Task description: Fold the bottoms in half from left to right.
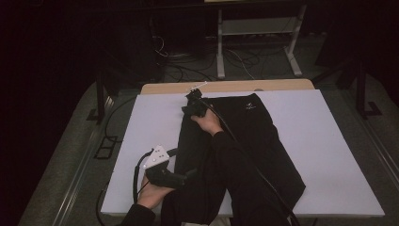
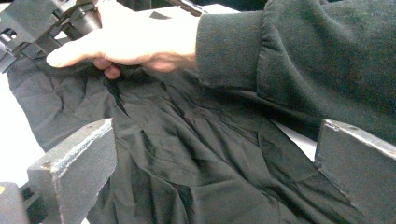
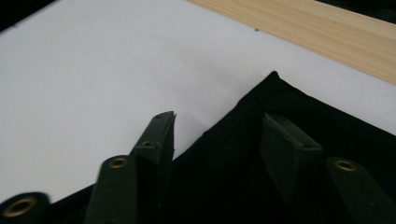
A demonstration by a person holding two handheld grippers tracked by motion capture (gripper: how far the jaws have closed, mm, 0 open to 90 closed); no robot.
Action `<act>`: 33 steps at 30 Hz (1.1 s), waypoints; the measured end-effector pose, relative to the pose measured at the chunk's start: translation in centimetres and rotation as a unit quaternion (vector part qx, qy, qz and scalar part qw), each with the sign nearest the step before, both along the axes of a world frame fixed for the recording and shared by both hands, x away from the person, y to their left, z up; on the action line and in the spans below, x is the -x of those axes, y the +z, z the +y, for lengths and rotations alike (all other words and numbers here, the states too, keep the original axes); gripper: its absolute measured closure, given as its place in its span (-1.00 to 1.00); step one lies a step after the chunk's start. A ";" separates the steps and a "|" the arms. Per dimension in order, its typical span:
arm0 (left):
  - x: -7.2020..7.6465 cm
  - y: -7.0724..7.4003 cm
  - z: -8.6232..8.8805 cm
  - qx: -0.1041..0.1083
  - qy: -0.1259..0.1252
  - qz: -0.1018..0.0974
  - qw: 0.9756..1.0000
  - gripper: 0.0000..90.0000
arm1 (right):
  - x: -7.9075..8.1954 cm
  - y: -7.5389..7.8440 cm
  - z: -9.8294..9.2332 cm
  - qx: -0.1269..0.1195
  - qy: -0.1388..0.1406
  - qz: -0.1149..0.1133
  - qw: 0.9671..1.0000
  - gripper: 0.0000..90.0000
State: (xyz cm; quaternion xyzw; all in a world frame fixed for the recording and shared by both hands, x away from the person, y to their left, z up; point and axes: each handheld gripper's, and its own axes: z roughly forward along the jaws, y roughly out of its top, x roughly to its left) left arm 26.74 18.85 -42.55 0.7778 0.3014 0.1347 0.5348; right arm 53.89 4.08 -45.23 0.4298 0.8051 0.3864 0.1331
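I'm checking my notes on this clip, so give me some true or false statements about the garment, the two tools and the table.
1. The black garment lies on a white sheet. True.
2. The right tool is shut on a red towel. False: its jaws stand apart over the garment's corner, and no towel is there.
3. The left tool is open, with garment fabric between its jaws. True.
4. The garment carries a small white logo. True.
5. The white sheet covers the whole table. False: a strip of bare wood shows along the far edge.
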 end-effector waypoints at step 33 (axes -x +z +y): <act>1.5 1.3 -0.3 -0.010 -0.002 0.016 1.000 -1.00 | 0.5 0.8 -0.3 0.005 -0.027 -0.003 1.000 0.92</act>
